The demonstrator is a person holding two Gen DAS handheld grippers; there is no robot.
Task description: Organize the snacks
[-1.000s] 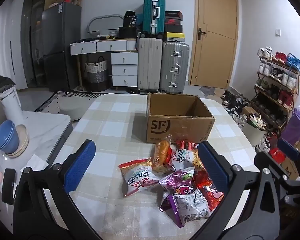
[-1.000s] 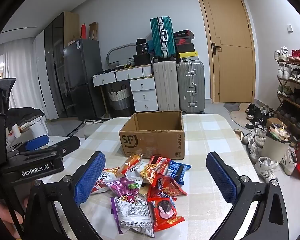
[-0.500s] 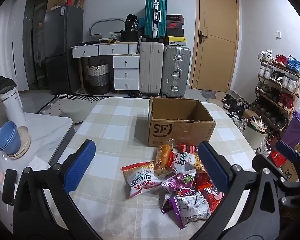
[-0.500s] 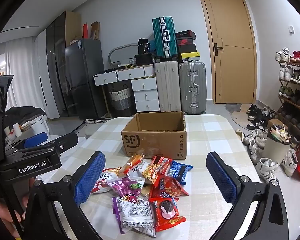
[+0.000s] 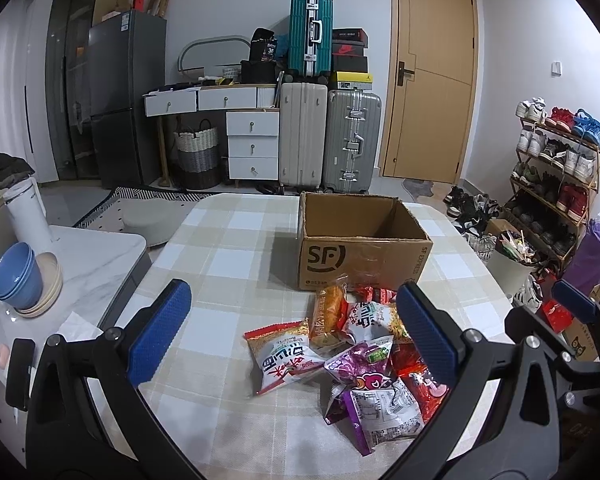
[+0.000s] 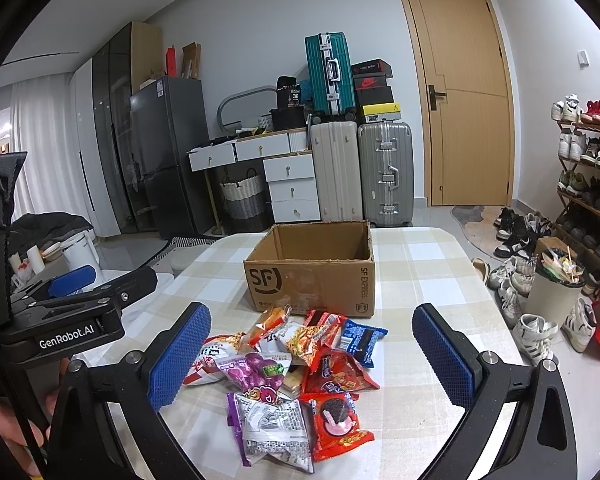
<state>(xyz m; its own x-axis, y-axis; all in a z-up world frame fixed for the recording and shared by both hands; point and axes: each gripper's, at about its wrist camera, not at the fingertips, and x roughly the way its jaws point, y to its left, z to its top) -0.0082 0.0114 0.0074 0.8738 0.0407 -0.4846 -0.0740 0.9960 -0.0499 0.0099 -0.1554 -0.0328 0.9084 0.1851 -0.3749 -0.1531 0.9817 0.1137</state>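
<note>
**Both grippers spread above the snack pile**

Left gripper hangs over the near part of the checked counter with its blue-padded fingers spread wide and nothing between them. The right gripper is likewise wide apart and empty, its pads framing the heap of snacks from above. In the right wrist view the left gripper's black body shows at the left edge, beside the pile and clear of it.

The snacks lie loose on the counter, heaped just in front of the cardboard box, the farthest packets near or touching its front wall. Within the heap:
- a red-and-white packet on the left side, slightly apart from the rest;
- an orange packet standing tilted close to the box;
- a purple packet in the middle;
- a silver-and-purple packet nearest the cameras, printed back facing up;
- a red biscuit packet next to it on the right;
- a dark blue packet at the right edge of the pile.

The box stands upright and open, marked SF on its front; what can be seen of its inside holds no snacks.

A lower marble-topped surface to the left carries stacked blue bowls. Suitcases stand by the far wall, and a shoe rack fills the right side.
</note>
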